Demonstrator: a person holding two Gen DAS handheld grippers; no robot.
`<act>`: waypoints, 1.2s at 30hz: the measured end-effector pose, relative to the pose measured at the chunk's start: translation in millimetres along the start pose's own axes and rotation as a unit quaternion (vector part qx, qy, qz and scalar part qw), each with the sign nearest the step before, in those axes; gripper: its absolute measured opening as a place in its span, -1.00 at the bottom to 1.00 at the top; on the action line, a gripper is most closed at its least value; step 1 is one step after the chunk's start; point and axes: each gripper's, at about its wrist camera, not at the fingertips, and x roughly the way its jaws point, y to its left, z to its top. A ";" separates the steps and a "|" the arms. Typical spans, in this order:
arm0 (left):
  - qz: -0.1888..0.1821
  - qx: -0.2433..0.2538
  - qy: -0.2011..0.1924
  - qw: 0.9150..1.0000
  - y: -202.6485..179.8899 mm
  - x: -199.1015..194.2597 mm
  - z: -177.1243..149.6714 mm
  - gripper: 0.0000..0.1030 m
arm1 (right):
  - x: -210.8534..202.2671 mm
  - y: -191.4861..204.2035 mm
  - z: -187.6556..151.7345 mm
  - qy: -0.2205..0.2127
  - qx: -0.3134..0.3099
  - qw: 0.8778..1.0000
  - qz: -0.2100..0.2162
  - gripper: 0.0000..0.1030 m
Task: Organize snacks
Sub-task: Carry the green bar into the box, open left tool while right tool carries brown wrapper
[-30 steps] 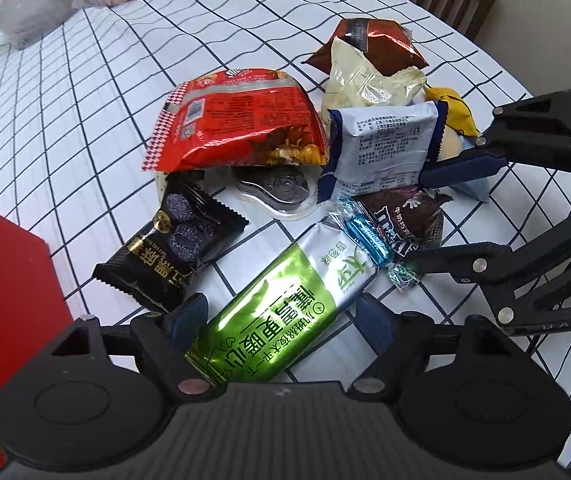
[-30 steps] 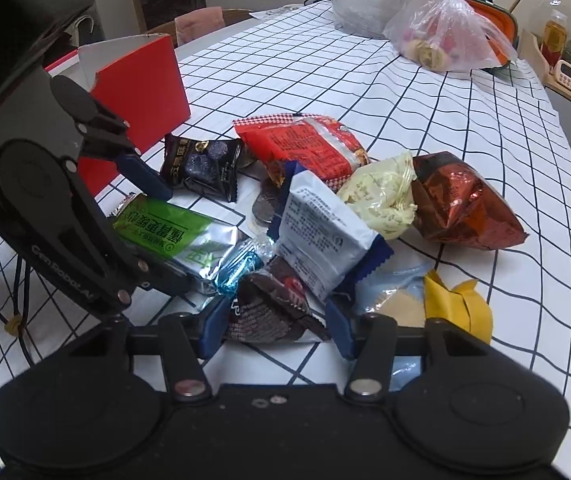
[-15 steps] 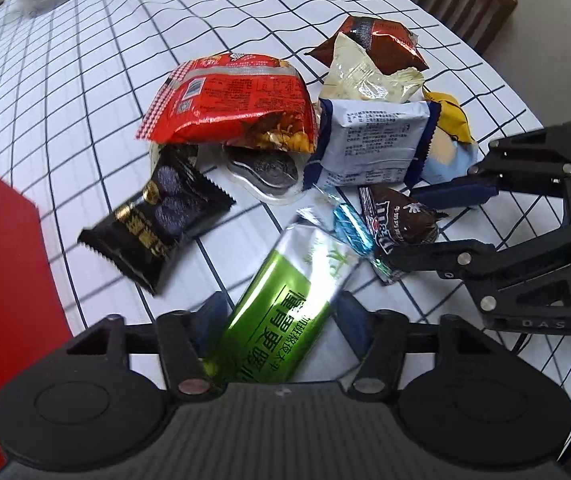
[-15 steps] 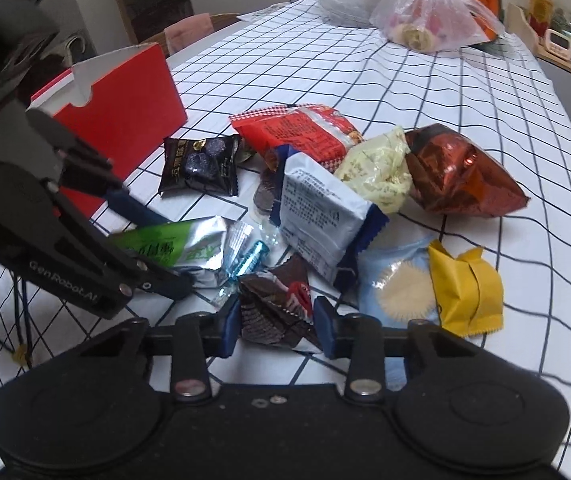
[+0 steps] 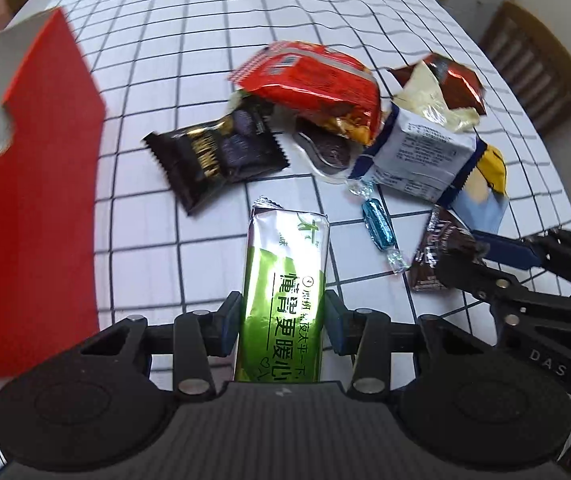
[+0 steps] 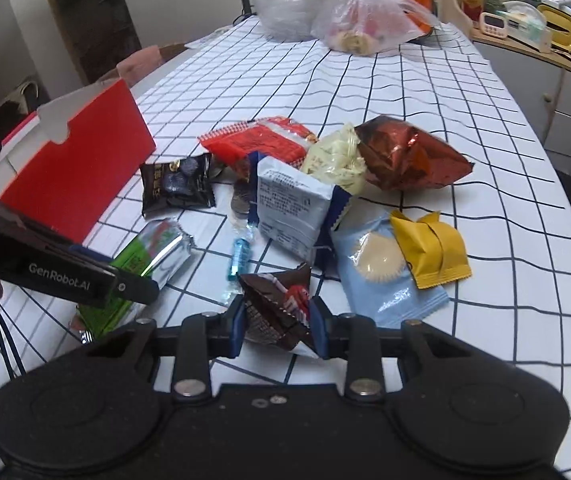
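Two packets were in our claws at once, one per hand. Our left gripper [image 5: 283,322] had just been closing, and its blue pads pressed both long edges of the green foil snack bar [image 5: 285,276] near the end closest to us, most of the bar jutting forward past the fingertips. Our right gripper [image 6: 275,326] had likewise just been closing and pinched the small brown chocolate packet [image 6: 279,304], whose foil was crumpled between the pads. We judged both to be light and slick: the bar looked fairly stiff along its length, so a hold across its width should carry it without drooping, while the chocolate packet was soft and loose, likely to twist or slide unless taken across its filled middle, not by a sealed edge. Left of the left claw, and well apart from it, stood the open red cardboard box [image 5: 33,184], probably where the snacks belonged. Ahead of both claws the rest lay on the checked tablecloth [image 6: 425,92]: a black sweet packet [image 5: 217,156], a red crisp bag [image 5: 313,80], a white-and-blue biscuit pack [image 6: 291,208], a small blue wrapped candy [image 5: 377,226] just beside the bar's far end, a pale blue wafer packet [image 6: 381,272] and a yellow packet [image 6: 433,248].
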 end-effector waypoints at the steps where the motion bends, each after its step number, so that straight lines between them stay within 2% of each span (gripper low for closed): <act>1: 0.001 -0.008 -0.003 1.000 1.6 -2.7 -2.0 -0.18 | -3.1 0.2 0.3 -0.001 0.003 1.000 0.000 -0.39; 9: -0.006 -0.051 -0.034 0.998 5.1 -37.6 -22.1 -0.18 | -33.3 5.7 4.9 -0.011 0.003 1.000 0.007 -0.39; 18: 0.005 -0.078 -0.082 0.994 13.8 -95.7 -31.7 -0.18 | -62.3 30.2 28.6 -0.036 -0.024 0.999 0.030 -0.39; 26: 0.018 -0.092 -0.120 0.988 41.5 -140.5 -30.8 -0.18 | -73.3 76.1 58.8 -0.064 -0.051 0.996 0.037 -0.38; 36: 0.023 -0.091 -0.146 0.985 103.7 -175.6 -23.6 -0.18 | -61.6 155.3 91.8 -0.086 -0.071 0.993 0.039 -0.38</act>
